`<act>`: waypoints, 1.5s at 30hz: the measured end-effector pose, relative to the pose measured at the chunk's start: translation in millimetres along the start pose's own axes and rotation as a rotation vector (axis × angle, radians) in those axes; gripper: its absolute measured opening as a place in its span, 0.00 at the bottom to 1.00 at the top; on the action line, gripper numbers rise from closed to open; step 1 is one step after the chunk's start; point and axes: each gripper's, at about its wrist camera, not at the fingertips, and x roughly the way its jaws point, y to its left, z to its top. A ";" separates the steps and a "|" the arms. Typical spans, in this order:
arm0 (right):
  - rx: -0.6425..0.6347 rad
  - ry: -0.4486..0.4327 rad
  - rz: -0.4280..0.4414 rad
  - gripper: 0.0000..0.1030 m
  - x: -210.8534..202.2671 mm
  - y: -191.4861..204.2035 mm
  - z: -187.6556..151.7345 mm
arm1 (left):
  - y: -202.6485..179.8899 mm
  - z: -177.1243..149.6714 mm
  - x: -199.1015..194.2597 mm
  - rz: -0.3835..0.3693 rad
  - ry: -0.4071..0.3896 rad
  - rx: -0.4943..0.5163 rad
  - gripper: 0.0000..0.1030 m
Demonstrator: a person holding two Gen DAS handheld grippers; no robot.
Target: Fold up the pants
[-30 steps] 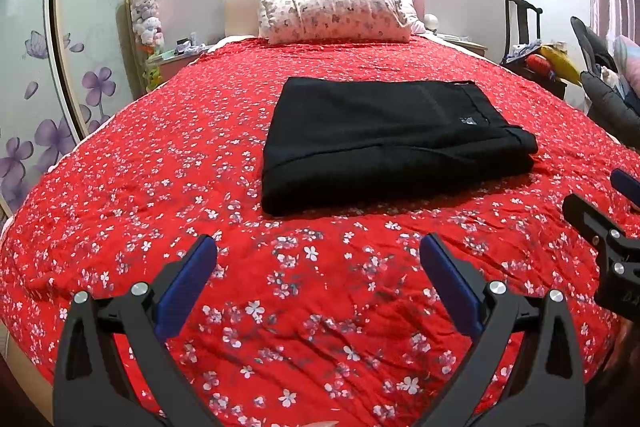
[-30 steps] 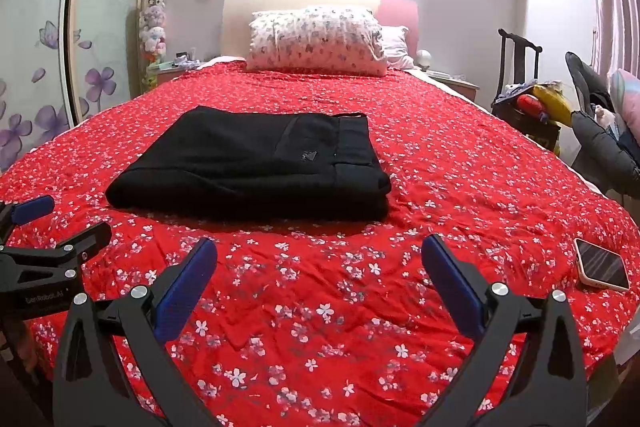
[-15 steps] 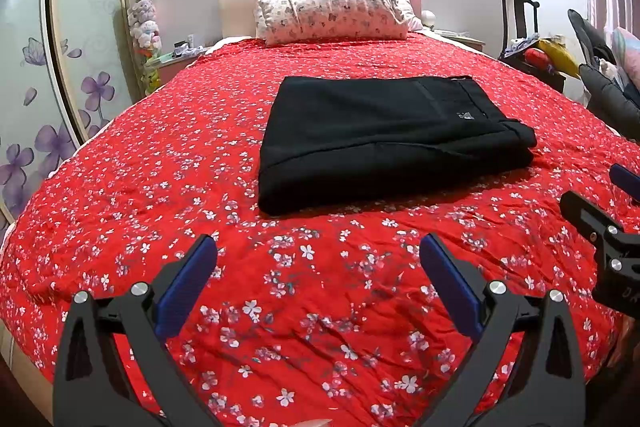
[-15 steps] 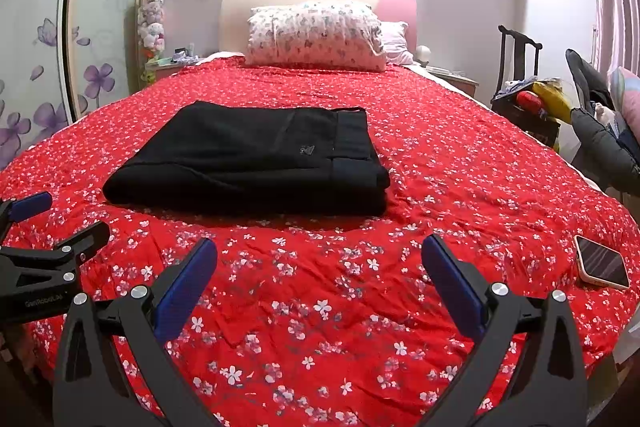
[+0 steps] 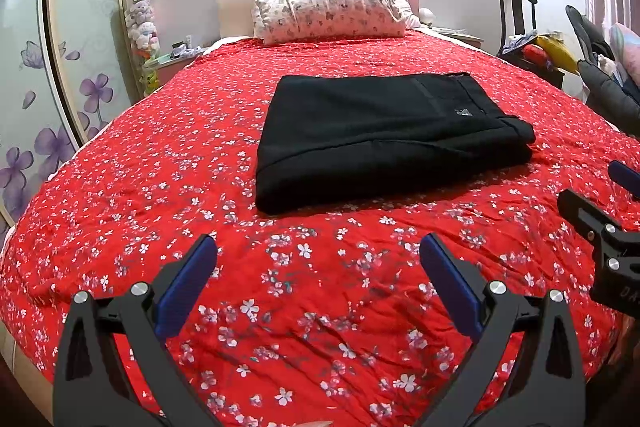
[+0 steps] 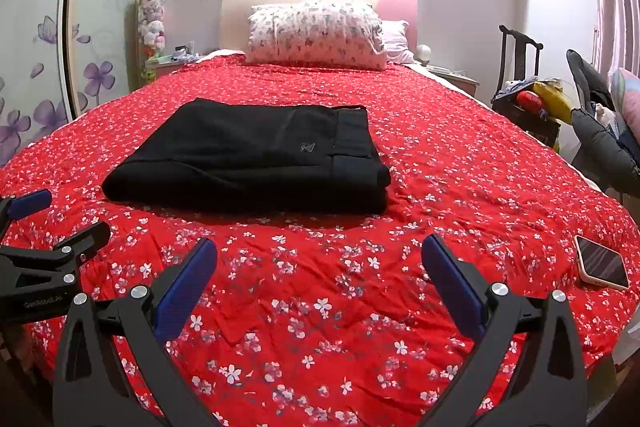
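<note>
On red bedspread: folded pants, phone in right view only; both grippers agape, empty.

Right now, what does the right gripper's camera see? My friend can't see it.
Folded black pants lie on a red flowery bedspread, beyond the open, empty right gripper. A phone lies on the bed's right edge.

Black pants sit folded in a neat rectangle on the red floral bed. Right gripper hangs near the foot with fingers spread wide, nothing between them. Left gripper pokes in from the left, and a phone lies by the bed's right edge.
</note>
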 end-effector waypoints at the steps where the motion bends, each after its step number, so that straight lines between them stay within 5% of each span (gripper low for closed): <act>1: -0.001 0.001 0.001 0.99 1.2 -0.6 -0.4 | 0.1 -0.2 0.2 0.000 0.000 0.001 0.98; 45: -0.012 0.012 0.005 0.99 10.6 -10.3 -3.3 | 4.6 -4.4 0.9 0.023 -0.008 0.005 0.98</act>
